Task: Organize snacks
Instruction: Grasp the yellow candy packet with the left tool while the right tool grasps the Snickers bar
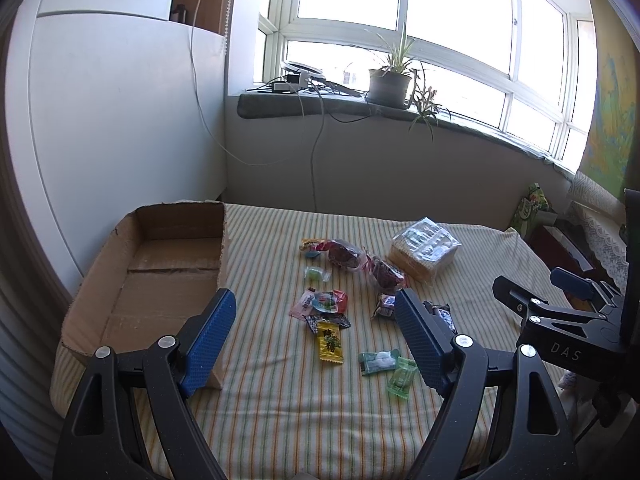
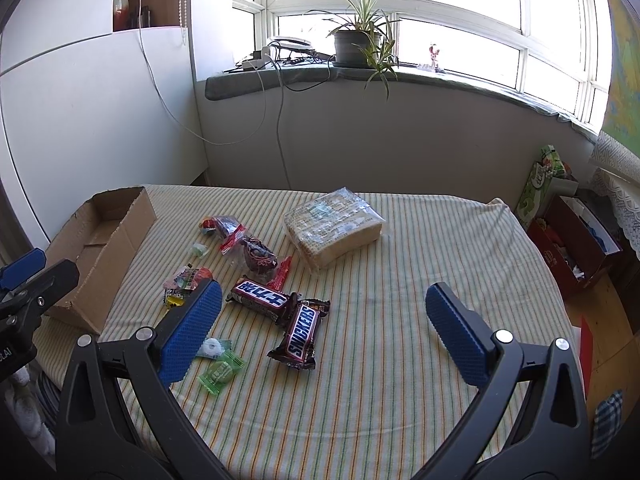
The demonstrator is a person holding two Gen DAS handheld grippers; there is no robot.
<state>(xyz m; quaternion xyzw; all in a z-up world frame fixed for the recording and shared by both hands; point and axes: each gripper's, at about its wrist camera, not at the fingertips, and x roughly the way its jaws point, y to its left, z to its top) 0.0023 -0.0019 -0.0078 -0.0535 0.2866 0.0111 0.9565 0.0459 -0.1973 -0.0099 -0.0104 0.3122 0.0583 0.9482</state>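
Observation:
Snacks lie scattered on a striped tablecloth (image 2: 380, 360): two Snickers bars (image 2: 298, 334), red-wrapped dates (image 1: 348, 256), a yellow candy (image 1: 330, 342), green candies (image 1: 400, 378) and a clear pack of biscuits (image 2: 334, 226) at the back. An open, empty cardboard box (image 1: 160, 276) sits at the left, also in the right wrist view (image 2: 100, 248). My left gripper (image 1: 316, 320) is open above the candies, beside the box. My right gripper (image 2: 320, 332) is open and empty, hovering over the Snickers bars; it also shows in the left wrist view (image 1: 560, 300).
A wall and a windowsill with a potted plant (image 2: 360, 36) and cables stand behind the table. A green bag (image 2: 540, 188) and a red box (image 2: 576, 240) sit on the floor to the right. The table's right part is bare cloth.

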